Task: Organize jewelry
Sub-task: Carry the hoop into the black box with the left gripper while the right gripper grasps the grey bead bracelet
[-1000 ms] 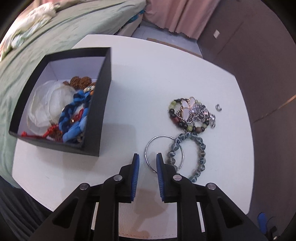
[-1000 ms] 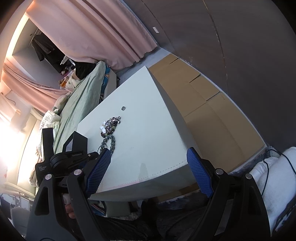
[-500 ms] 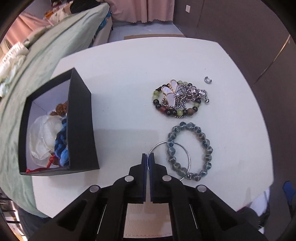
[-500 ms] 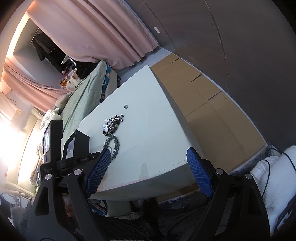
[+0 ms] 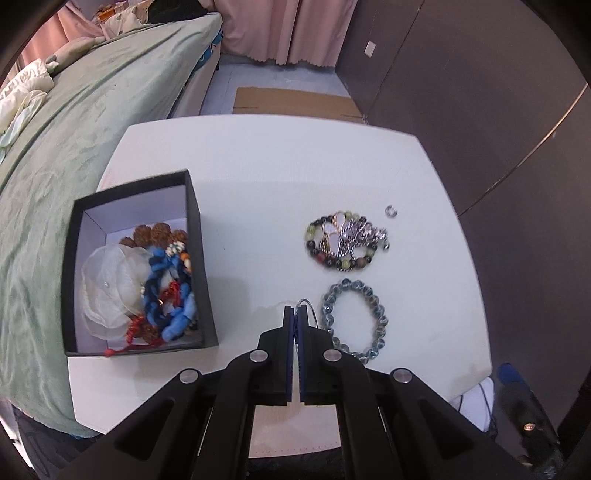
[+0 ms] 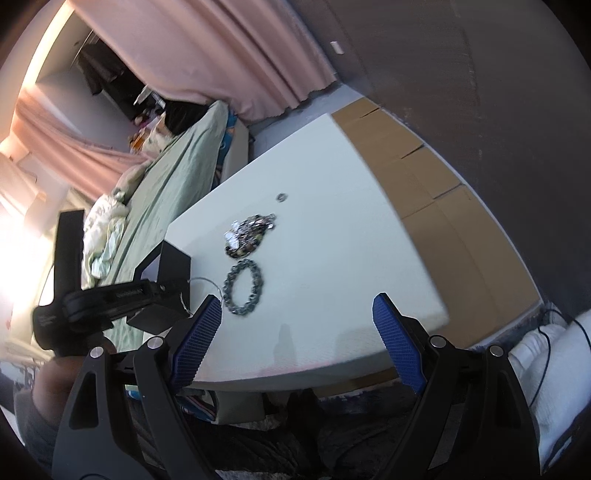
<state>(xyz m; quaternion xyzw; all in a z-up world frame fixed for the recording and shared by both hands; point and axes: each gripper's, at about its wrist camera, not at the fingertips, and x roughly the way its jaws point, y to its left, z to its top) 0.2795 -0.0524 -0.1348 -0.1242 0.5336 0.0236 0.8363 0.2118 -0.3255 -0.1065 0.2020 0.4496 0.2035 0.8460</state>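
My left gripper is shut on a thin silver bangle, lifted above the white table. The bangle also shows in the right wrist view, held by the left gripper. A black box at the left holds blue cord, brown beads and pale shell pieces. A grey-blue bead bracelet lies right of my fingers. Beyond it lies a pile of mixed bracelets and a small silver ring. My right gripper is open and empty, off the table's near edge.
A bed with a green cover runs along the table's left side. Pink curtains hang at the back. Flat cardboard lies on the floor beside the table. A dark wall stands to the right.
My left gripper closed on the silver bangle and raised it off the table, pulling back. The right gripper stayed open and barely moved.
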